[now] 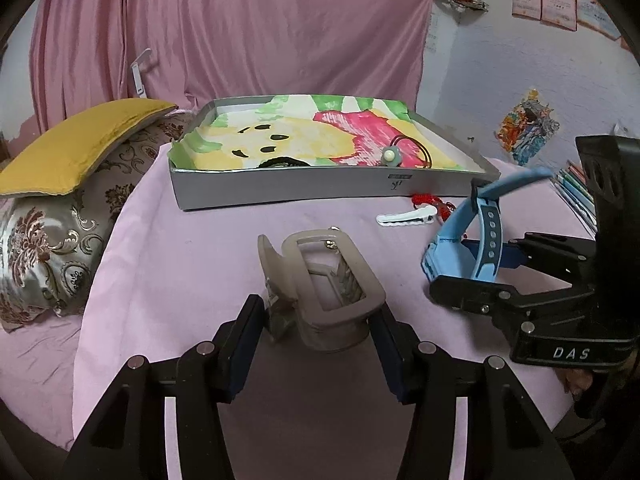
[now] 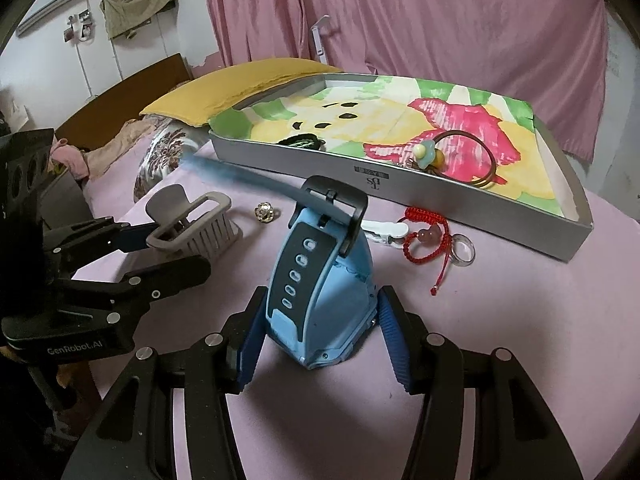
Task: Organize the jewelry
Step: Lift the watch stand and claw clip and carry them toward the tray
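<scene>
Hair claw (image 1: 328, 280) between left tongs (image 1: 316, 344), blue watch (image 2: 320, 280) in right tongs (image 2: 320, 340)

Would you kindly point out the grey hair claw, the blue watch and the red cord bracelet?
grey hair claw (image 1: 334, 280): left wrist view, on its rectangular top frame.
blue watch (image 2: 316, 300): right wrist view, on the light blue strap side.
red cord bracelet (image 2: 418, 236): right wrist view, on the braided loop.
</scene>
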{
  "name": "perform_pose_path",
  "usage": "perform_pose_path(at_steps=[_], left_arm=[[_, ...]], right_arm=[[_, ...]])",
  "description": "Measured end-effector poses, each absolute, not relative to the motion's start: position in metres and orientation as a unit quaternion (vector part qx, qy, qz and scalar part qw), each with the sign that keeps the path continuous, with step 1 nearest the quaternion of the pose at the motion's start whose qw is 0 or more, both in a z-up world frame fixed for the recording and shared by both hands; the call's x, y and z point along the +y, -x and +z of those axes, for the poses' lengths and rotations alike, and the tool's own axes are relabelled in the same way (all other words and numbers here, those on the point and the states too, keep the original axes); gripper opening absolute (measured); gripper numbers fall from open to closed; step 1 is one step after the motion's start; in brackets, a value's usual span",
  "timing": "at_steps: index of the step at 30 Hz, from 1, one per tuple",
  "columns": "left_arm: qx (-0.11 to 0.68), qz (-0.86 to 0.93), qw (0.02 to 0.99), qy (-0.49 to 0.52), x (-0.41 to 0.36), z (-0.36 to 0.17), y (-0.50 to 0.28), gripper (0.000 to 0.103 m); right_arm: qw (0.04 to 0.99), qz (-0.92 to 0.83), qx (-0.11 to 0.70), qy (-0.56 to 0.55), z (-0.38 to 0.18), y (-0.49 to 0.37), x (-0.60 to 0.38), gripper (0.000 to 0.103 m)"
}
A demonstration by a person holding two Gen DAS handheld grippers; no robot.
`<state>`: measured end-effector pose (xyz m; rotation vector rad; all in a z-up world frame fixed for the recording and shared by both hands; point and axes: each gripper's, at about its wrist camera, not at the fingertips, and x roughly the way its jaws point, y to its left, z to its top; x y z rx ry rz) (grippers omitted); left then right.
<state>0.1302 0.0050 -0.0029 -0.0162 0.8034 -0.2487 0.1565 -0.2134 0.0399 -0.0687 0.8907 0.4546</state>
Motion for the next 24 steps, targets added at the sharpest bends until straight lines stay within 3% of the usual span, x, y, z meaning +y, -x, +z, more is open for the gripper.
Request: perform_pose_path(at_steps=[8,10,11,24], left_arm=[[0.395,-0.118,0.911,0.026,0.007,-0.003,-0.139,0.055],[0.394,-0.117,0.911,0.03,0.007,-0.004,-0.141,0.055],[0.394,-0.117,0.911,0.031,0.007,-0.004,-0.142,0.055],[0.368,-0.131,0.92,0.035,0.009,-0.002,-0.132,0.047]], right_arm=[[0.877,0.209,0.429,0.05,0.04,-0.158,-0.207,0.057],[0.879,0.206,0.428,0.051,0.04,-0.157,-0.207,0.054],[0.879,0.207,0.427,0.051,0.041,-0.156,-0.208,0.048],[0.893,0.216,0.391,0.048,0.049,-0.135,-0.216,0.047]])
